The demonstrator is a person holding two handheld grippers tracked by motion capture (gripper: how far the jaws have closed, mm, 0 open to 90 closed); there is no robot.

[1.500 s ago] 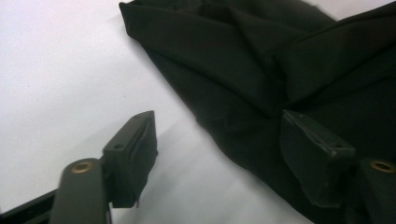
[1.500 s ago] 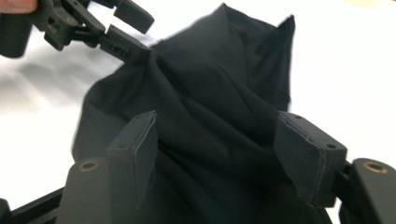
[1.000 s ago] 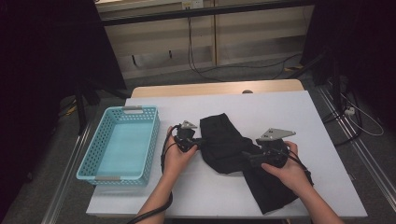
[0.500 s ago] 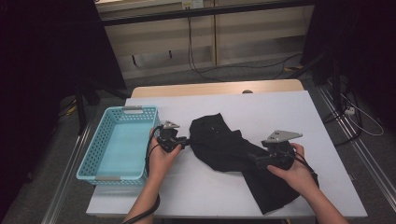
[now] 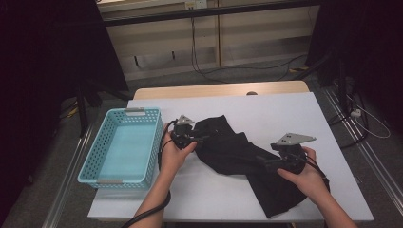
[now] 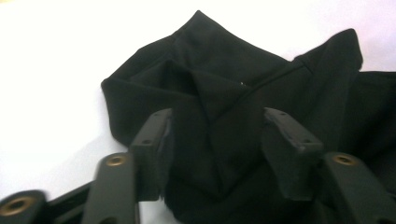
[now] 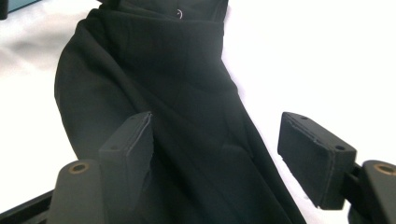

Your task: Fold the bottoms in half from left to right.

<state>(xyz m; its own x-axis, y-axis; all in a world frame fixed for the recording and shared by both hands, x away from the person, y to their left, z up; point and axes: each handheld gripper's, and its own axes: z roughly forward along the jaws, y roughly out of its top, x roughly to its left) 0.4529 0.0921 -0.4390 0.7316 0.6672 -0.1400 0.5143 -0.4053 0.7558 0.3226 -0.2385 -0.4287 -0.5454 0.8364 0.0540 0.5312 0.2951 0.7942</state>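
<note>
A black garment [image 5: 237,152] lies crumpled across the white table [image 5: 285,109], running from the middle toward the front right. My left gripper [image 5: 202,138] is at the garment's left end. In the left gripper view its jaws [image 6: 215,140] have just been opening and stand apart, with a fold of the black garment [image 6: 219,70] loose between them and neither pad pressing on it. My right gripper [image 5: 261,161] is over the garment's lower right part. In the right gripper view it [image 7: 217,149] is open wide, one jaw above the garment [image 7: 163,56], the other above bare table.
A light blue mesh basket [image 5: 142,112] stands at the table's left side, close to my left hand, with nothing in it. A cable trails from the left gripper off the front edge. Bare table lies behind and to the right of the garment.
The left gripper dragged the garment's left end toward the basket, then let go as its jaws opened and came back slightly to the right. The right gripper stayed put.
</note>
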